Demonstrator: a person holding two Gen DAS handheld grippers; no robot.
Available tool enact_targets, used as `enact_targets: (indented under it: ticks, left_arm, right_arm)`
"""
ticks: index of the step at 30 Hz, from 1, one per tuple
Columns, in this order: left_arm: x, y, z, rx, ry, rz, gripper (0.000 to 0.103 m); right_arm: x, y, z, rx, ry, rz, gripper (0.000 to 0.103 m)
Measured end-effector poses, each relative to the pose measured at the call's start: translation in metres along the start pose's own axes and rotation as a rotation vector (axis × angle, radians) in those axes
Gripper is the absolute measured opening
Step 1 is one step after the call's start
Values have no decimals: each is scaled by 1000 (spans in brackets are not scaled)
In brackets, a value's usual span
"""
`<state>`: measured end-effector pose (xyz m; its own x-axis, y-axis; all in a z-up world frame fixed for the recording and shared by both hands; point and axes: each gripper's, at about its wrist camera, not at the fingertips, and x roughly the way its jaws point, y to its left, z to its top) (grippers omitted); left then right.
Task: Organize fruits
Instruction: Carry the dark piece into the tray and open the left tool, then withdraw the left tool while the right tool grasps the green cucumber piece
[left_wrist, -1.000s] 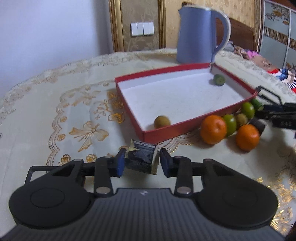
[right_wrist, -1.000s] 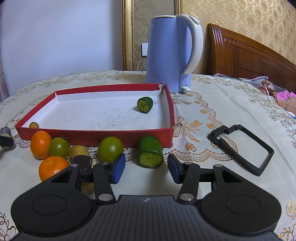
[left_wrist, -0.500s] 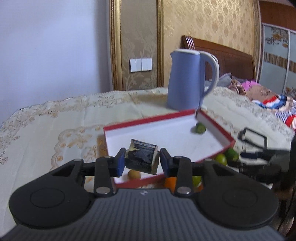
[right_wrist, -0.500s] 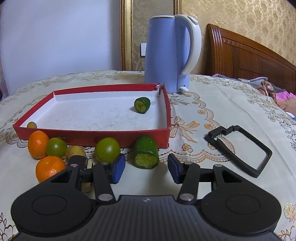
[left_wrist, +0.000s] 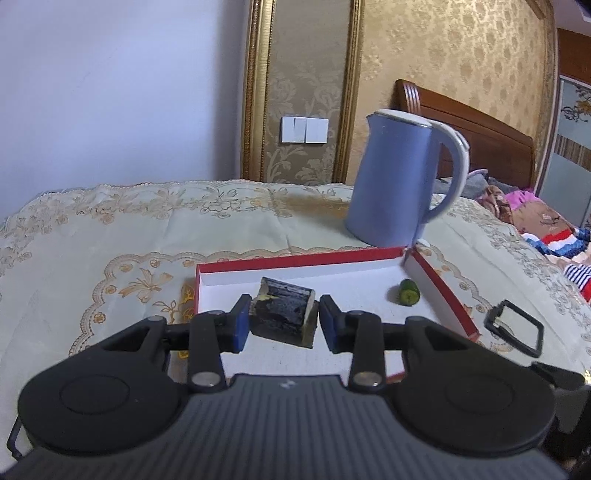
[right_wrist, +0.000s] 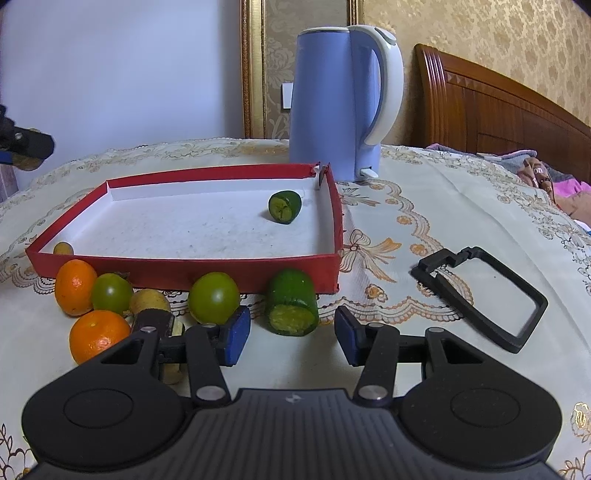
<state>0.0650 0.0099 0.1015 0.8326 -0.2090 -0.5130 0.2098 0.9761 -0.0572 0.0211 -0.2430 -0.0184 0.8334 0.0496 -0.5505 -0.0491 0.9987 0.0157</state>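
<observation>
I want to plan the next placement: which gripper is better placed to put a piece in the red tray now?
Left. The left gripper already holds the dark piece over the red tray; the right gripper is open and empty, short of the green piece.

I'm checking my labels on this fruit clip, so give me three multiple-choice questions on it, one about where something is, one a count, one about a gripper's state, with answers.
1. Where does the small cut green fruit lie?
A. Inside the red tray, near its far right corner
B. On top of the kettle
C. Between the right gripper's fingers

2. How many orange fruits lie in front of the tray?
A. None
B. Two
C. Five

3. What is the left gripper doing?
A. Hanging open and empty
B. Holding a dark chunk above the tray
C. Gripping the black frame

Answers: 1 A, it sits on the white floor by the corner. 2 B, one and another show. 3 B, the chunk sits between its pads.
</observation>
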Motion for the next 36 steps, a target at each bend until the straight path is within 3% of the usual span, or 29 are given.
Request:
enact_targets:
  ticks: [9, 21, 23, 25, 26, 29, 34, 36]
  left_arm:
    - [47, -17, 13, 32, 18, 101, 35]
    - [137, -12, 15, 24, 135, 237, 35]
    - [142, -13, 12, 47, 130, 281, 47]
    - [139, -13, 11, 56, 114, 303, 83]
    - [135, -14, 11, 64, 93, 309, 87]
    - [117, -18, 14, 88, 60, 318, 88]
    - [59, -12, 12, -8, 4, 265, 89]
    - [29, -13, 4, -35, -42, 263, 95]
  right_arm:
    - [2, -2, 2, 5, 0, -12, 50]
    - [9, -3, 6, -5, 10, -17, 50]
    - [9, -3, 6, -5, 10, -16, 50]
    - [9, -3, 6, -6, 10, -18, 50]
    - [9, -3, 6, -6, 11, -20, 50]
    - [10, -3, 6, -7, 10, -22, 50]
    - [11, -4, 6, 0, 6, -26, 50]
    - [13, -4, 6, 1, 10, -25, 50]
